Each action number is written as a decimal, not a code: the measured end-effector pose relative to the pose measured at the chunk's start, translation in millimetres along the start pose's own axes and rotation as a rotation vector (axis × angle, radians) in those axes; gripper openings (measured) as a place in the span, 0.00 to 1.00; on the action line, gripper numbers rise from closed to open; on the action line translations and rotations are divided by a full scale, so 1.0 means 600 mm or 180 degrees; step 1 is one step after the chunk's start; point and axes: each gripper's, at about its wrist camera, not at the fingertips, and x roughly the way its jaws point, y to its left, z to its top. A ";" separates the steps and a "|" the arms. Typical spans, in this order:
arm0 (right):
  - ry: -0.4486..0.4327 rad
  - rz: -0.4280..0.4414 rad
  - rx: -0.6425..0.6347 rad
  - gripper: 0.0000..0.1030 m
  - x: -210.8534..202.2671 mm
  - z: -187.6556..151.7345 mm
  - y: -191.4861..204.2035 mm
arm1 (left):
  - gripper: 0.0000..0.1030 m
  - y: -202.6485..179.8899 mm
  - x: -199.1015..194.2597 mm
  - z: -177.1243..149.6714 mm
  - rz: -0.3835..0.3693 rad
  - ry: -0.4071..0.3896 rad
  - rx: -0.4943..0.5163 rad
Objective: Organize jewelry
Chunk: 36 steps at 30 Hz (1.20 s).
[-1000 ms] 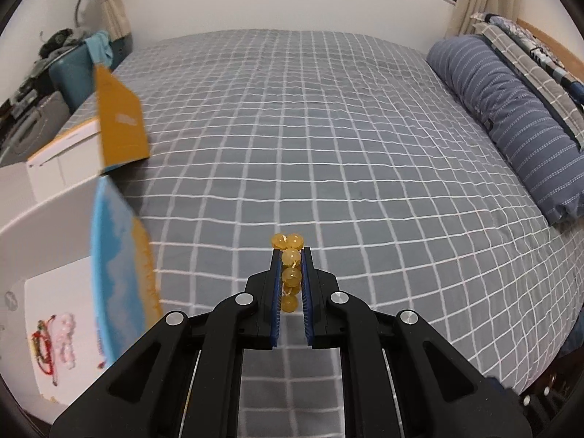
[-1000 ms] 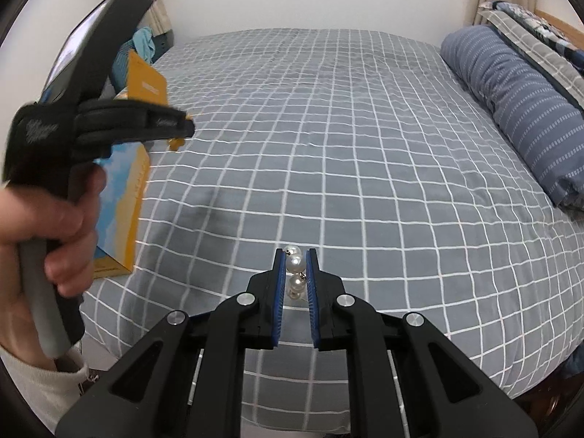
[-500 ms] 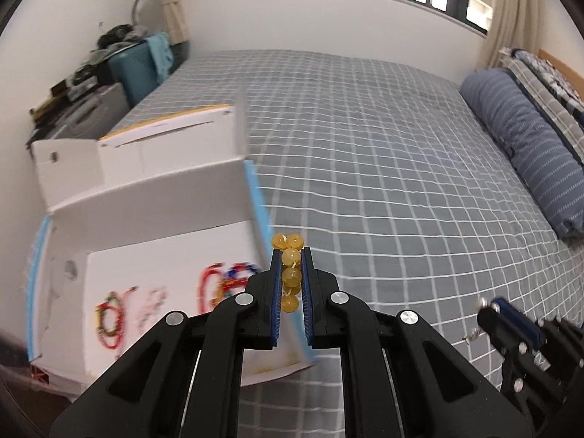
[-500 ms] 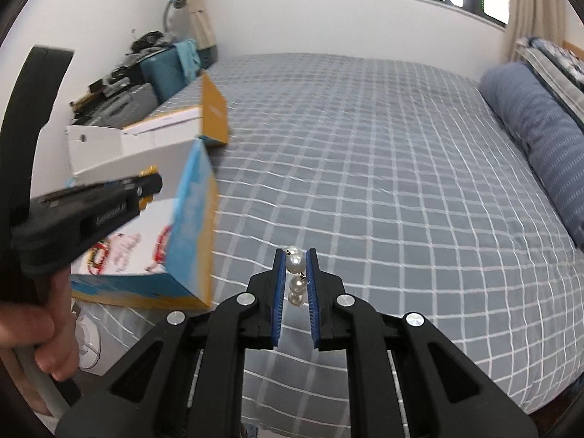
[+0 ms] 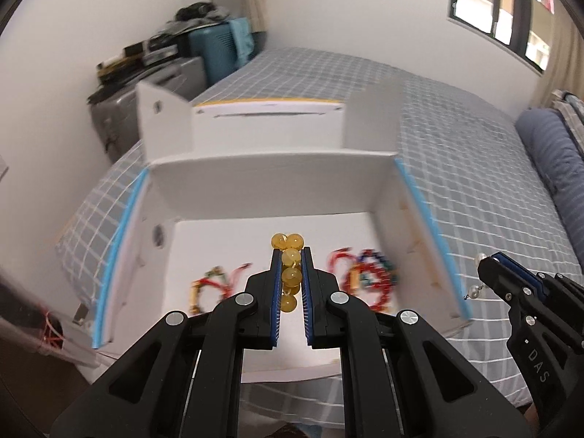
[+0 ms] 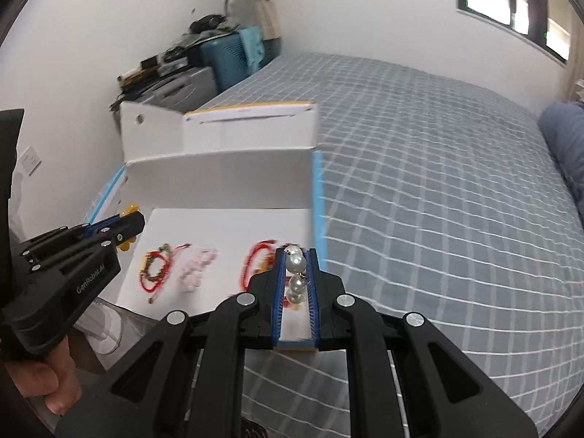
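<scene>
My left gripper (image 5: 291, 255) is shut on a yellow bead bracelet (image 5: 290, 273) and hangs over the open white box (image 5: 277, 186) on the bed's corner. My right gripper (image 6: 296, 255) is shut on a white pearl bracelet (image 6: 296, 273) above the box's right wall (image 6: 316, 197). Inside the box lie a red and green bracelet (image 6: 155, 270), a pink bead bracelet (image 6: 197, 266) and a red bracelet (image 6: 255, 259). The right gripper also shows at the right in the left wrist view (image 5: 489, 266), and the left gripper at the left in the right wrist view (image 6: 126, 222).
The box's lid (image 5: 266, 113) stands open at the far side. The grey checked bed (image 6: 438, 168) stretches to the right, with a blue striped pillow (image 5: 554, 153). A blue suitcase (image 6: 230, 54) and cluttered shelves stand against the wall behind the box.
Both grippers have swung left from over the bed to the box, each still holding its bracelet. The left one now hangs over the box's inside.
</scene>
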 end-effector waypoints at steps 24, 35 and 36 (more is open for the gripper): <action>0.0497 -0.0040 -0.0167 0.11 0.183 0.003 0.094 | 0.09 0.102 0.127 -0.035 0.0086 0.0376 -0.0185; 0.0184 -0.0143 -0.0162 0.76 0.129 0.001 0.087 | 0.59 0.106 0.060 -0.037 0.0120 0.0076 -0.0285; 0.0120 -0.0155 -0.0146 0.83 0.117 0.000 0.085 | 0.66 0.107 0.050 -0.039 0.0139 0.0038 -0.0284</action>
